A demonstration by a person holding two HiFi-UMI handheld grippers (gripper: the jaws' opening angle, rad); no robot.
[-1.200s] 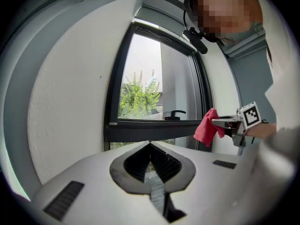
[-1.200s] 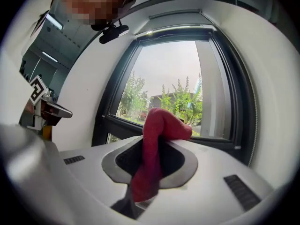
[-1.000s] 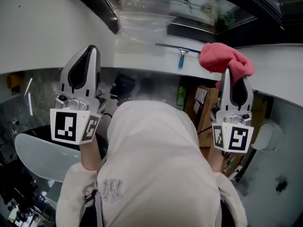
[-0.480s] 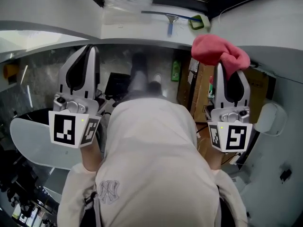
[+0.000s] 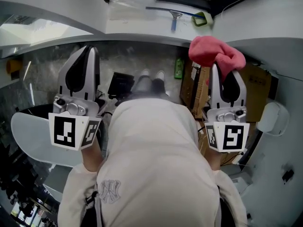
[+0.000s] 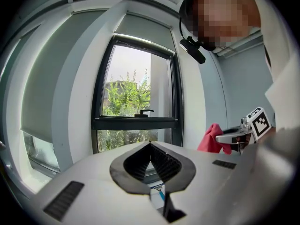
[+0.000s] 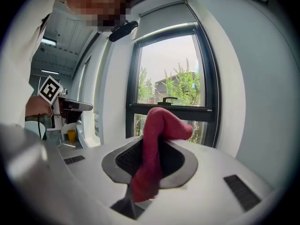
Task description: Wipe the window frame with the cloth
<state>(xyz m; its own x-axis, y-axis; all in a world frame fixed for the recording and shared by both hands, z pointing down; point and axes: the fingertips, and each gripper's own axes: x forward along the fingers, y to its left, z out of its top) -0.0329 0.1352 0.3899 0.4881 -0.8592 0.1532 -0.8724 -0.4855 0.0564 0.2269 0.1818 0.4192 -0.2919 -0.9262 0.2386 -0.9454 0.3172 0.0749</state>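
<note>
Two grippers are held up before the chest, and neither hold is seen to have altered over the last second. The left gripper [image 6: 150,144] is closed, tips meeting on nothing. The right gripper [image 5: 221,74] is clamped on the cloth [image 5: 216,56], which is bunched above the jaws. Only the backdrop has shifted: the sill [image 5: 137,28] and the squeegee [image 5: 174,18] on it have slid toward the top of the head view. The window frame [image 7: 171,109] is well apart from the cloth, so wiping is judged not yet begun.

An interlocked "NY" monogram [image 5: 109,191] can be read on the sweatshirt. Only black-and-white patterns are borne by the marker cubes. Labels on the box [image 5: 198,86] under the sill cannot be read.
</note>
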